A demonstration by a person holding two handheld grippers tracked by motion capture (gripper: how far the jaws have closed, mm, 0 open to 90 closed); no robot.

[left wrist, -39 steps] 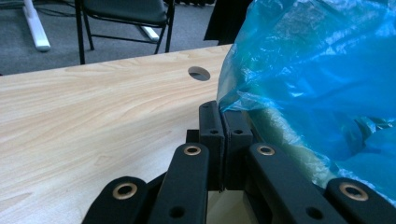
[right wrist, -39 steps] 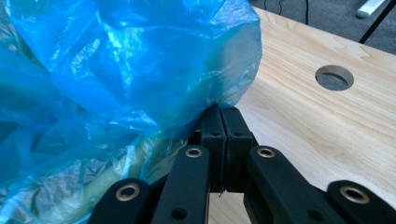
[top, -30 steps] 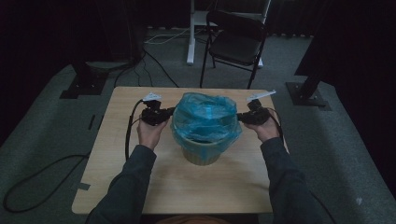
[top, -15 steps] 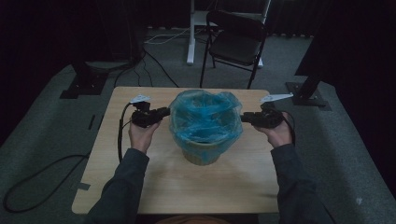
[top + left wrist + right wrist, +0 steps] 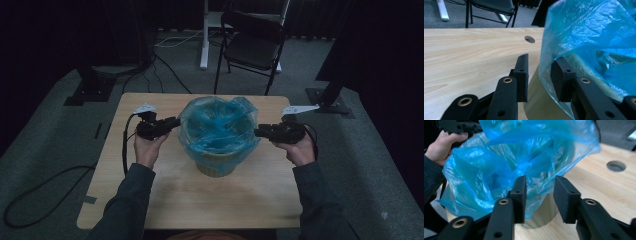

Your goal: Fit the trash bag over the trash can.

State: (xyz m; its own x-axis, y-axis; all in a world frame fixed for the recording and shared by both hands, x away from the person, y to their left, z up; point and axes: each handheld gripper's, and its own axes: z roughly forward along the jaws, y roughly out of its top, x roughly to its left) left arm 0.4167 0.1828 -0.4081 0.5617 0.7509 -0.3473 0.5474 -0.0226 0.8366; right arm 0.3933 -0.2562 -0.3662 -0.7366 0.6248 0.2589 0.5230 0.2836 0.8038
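1. Blue bag (image 5: 218, 127) draped into and over the rim of a pale bin (image 5: 216, 166), at the middle of the wooden table (image 5: 200, 200); film loose and crumpled, hanging partway down the bin's outside, ballooning above the rim
2. Compared with a second ago: bag mouth wider and rounder, no longer pinched tight at its left and right edges
3. Left gripper (image 5: 170, 123) just beside the bag's left edge, jaws parted, having just been opening; in the left gripper view (image 5: 539, 77) the film brushing past the right-hand pad, no squeeze on it
4. Right gripper (image 5: 260, 133) just beside the bag's right edge, jaws likewise spread, having just been opening; in the right gripper view (image 5: 539, 197) bag and bin wall beyond the gap, nothing clamped
5. Both hands drawn outward from the bin since a second ago, left hand (image 5: 146, 150) and right hand (image 5: 301, 152) now flanking it, near but apart
6. Judged meaning: bag let go on both sides, lining of the bin looking nearly done; film not snug all round, so a further tuck or pull-down probably wanted
7. Farther off: black folding chair (image 5: 252, 45) past the table's far edge, cable (image 5: 45, 190) on the grey floor at the left
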